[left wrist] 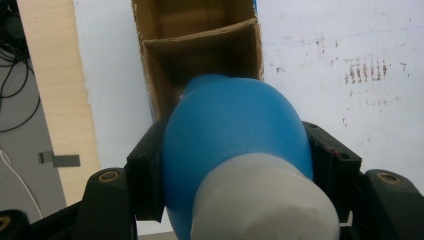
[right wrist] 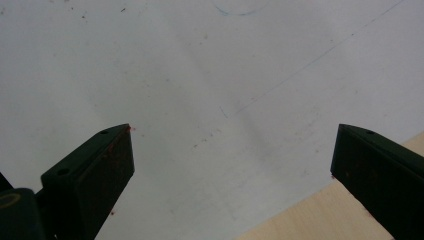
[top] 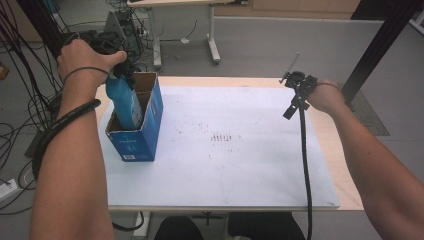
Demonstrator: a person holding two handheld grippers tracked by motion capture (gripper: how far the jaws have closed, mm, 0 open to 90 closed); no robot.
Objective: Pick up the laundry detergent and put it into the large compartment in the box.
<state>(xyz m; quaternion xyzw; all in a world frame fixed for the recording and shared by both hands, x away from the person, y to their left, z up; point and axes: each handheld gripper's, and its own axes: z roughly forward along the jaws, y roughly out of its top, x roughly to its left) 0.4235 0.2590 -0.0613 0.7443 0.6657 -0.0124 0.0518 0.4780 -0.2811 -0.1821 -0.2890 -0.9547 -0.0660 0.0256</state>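
Observation:
A blue bottle (top: pixel 126 102) with a white cap (left wrist: pixel 265 200) hangs tilted, its lower end inside a blue cardboard box (top: pixel 142 137) at the left of the table. My left gripper (top: pixel 122 72) is shut on the bottle's upper body (left wrist: pixel 235 125), one black jaw on each side. The box's brown inside (left wrist: pixel 200 45) is split by a divider, and the bottle sits in the compartment nearer the person. My right gripper (top: pixel 296 97) hovers near the table's far right edge over the white mat (right wrist: pixel 200 75). It (right wrist: pixel 232 135) is open with nothing between the jaws.
A white mat (top: pixel 225 150) covers most of the wooden table (top: pixel 345 165). The right gripper's black cable (top: pixel 304 165) trails toward the near edge. Cables (top: pixel 20 115) lie on the floor at left. Another table's legs (top: pixel 212 45) stand behind, and a black post (top: pixel 380 45) stands at right.

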